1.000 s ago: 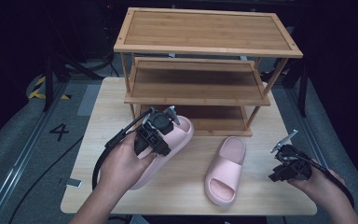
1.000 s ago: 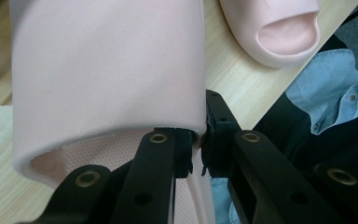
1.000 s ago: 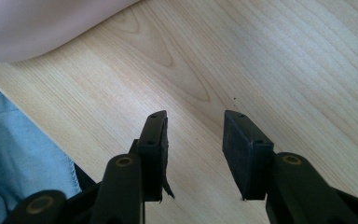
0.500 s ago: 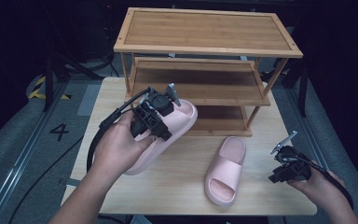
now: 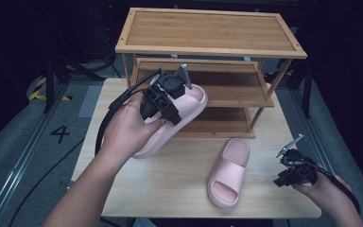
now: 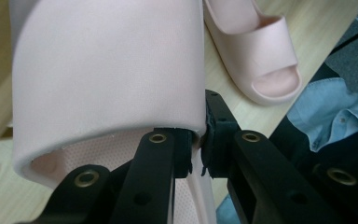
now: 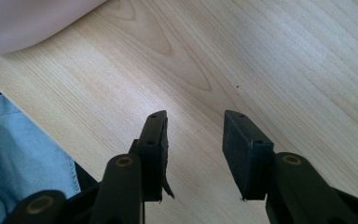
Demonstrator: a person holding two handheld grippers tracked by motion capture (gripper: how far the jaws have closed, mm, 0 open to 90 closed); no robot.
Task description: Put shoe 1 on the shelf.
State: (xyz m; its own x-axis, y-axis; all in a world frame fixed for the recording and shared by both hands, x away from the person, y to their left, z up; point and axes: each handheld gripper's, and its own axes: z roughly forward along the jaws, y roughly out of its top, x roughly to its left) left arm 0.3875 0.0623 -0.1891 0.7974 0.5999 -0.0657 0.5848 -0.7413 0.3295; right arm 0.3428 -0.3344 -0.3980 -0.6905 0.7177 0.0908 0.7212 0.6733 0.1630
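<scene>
Currently the left gripper (image 5: 182,97) is clamped on a pink slide (image 5: 170,120) — the left gripper view shows both jaws pinched together on the edge of its strap (image 6: 107,74), one jaw inside, one outside. From the high view, that slide is lifted and tilted, its front end up against the middle shelf (image 5: 227,87) of the wooden rack (image 5: 208,30) and its rear end low near the table (image 5: 170,184); can't tell whether the rear actually touches the tabletop. The left hand (image 5: 125,130) wraps the gripper body, cable looping off to the left.

Second slide (image 5: 228,172) lies flat on the table, just in front of the rack's lowest shelf and to the right of the held one, open toe toward the near edge. Also visible in the left gripper view past the strap (image 6: 256,51), with light blue fabric (image 6: 335,112) beyond the table edge.

Right gripper (image 5: 288,161) sits at the near right corner of the table, well apart from both slides — jaws apart, nothing between them. In the right gripper view (image 7: 193,135) they hang over bare wood grain, with a pale pink curved surface at top left and blue fabric (image 7: 23,154) at lower left. Right hand (image 5: 328,194) holds it from the bottom right.
</scene>
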